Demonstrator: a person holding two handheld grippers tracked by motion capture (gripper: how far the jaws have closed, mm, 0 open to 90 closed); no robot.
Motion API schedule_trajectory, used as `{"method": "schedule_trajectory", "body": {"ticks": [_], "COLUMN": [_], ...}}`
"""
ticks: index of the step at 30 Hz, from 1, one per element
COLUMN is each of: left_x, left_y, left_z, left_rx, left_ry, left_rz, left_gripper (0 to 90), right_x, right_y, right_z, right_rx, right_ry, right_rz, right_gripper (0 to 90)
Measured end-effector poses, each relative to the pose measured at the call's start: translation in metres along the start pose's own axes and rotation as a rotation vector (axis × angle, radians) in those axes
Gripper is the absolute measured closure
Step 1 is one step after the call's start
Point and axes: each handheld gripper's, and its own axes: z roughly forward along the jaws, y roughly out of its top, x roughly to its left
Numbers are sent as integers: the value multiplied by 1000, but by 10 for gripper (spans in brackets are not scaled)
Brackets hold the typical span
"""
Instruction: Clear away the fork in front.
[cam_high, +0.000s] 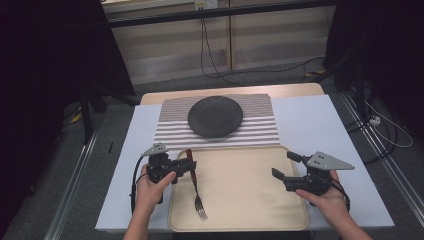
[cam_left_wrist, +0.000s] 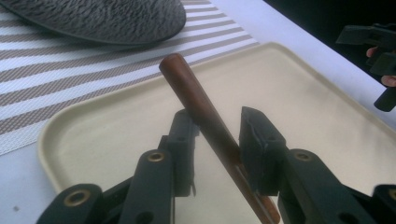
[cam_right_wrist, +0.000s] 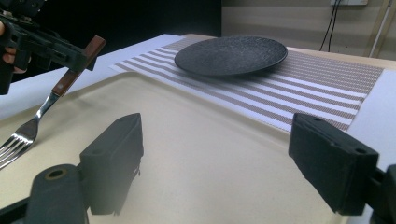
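Left gripper view: left hand-held gripper (cam_left_wrist: 217, 135) pinches the brown wooden handle of a steel fork (cam_left_wrist: 201, 112) over the beige tray.

Its jaws clamp the handle partway along, tines hanging toward the beige plastic tray (cam_high: 240, 220) near the surface's front edge. The right hand-held gripper (cam_high: 287, 167) hovers spread and empty at the tray's right edge. With the grip off-centre on a smooth handle, the fork could pivot or slip, I judge. A round dark textured plate (cam_high: 215, 116) sits on the striped placemat (cam_high: 260, 127) beyond.

Grey floor (cam_high: 60, 165), pale wall panels (cam_high: 165, 45) with dangling cable (cam_high: 207, 55), dark curtains (cam_high: 45, 55) either side.
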Motion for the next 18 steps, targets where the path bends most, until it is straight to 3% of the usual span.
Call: {"method": "schedule_trajectory", "body": {"ticks": [18], "left_x": [11], "left_y": [-8], "left_z": [4], "left_rx": [34], "left_ry": [11], "left_rz": [1], "left_gripper": [629], "right_x": [-2], "right_y": [0], "right_z": [3], "right_rx": [1], "right_ry": [-9], "right_rz": [0], "right_gripper": [177]}}
